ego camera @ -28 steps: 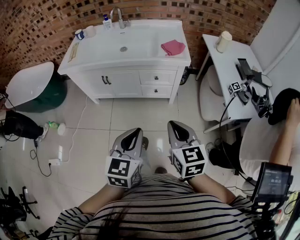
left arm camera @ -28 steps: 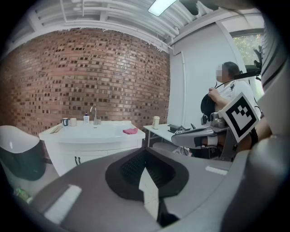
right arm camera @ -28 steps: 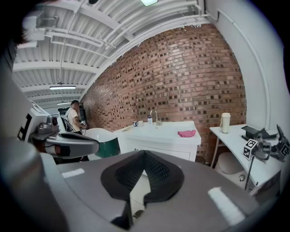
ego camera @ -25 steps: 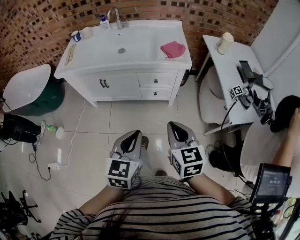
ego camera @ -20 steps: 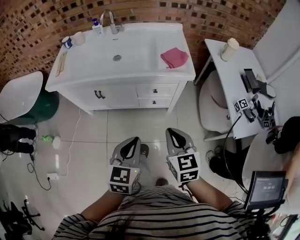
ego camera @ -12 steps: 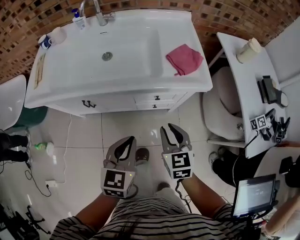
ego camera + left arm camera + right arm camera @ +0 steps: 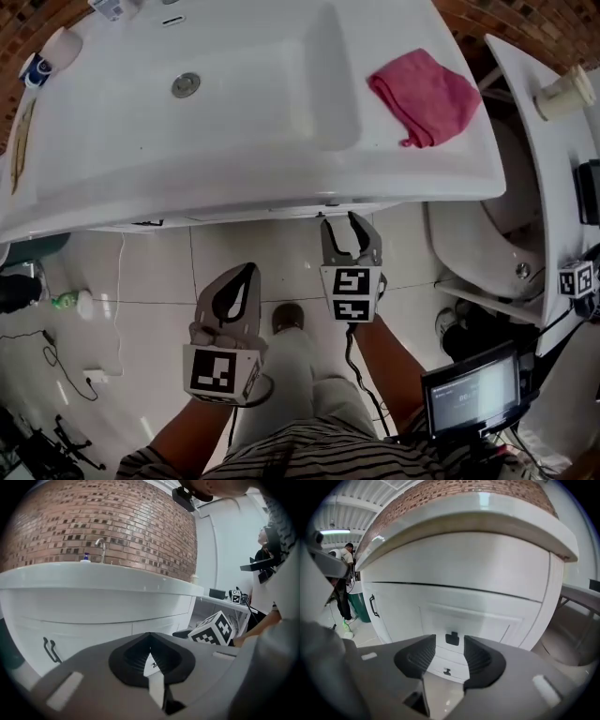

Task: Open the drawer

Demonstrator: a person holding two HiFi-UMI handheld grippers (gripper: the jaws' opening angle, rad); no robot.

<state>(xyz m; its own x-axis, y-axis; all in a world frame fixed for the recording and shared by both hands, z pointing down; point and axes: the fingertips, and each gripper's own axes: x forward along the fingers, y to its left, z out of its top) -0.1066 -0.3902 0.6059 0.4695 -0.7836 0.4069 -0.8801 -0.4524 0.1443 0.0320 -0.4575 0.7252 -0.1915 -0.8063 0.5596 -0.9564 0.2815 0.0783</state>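
The white vanity (image 7: 281, 202) stands right ahead, with its two small drawers at the right. In the right gripper view the upper drawer front (image 7: 487, 620) carries a small black knob (image 7: 452, 639); the lower drawer's knob (image 7: 447, 671) is below it. My right gripper (image 7: 349, 232) is close under the counter edge. Its jaws are opening, and the upper knob shows in the gap between the pads, still ahead of them and untouched. My left gripper (image 7: 244, 274) hangs lower and to the left over the floor, shut and empty.
A pink cloth (image 7: 427, 94) lies on the counter right of the basin (image 7: 187, 84). Black door handles (image 7: 372, 605) are left of the drawers. A white side table (image 7: 553, 159) stands at the right, a screen on a stand (image 7: 469, 389) behind me. Tiled floor lies below.
I have come from mid-room right up to the vanity. Both grippers went forward and down. The right jaws went from shut to wide apart; the left stayed shut.
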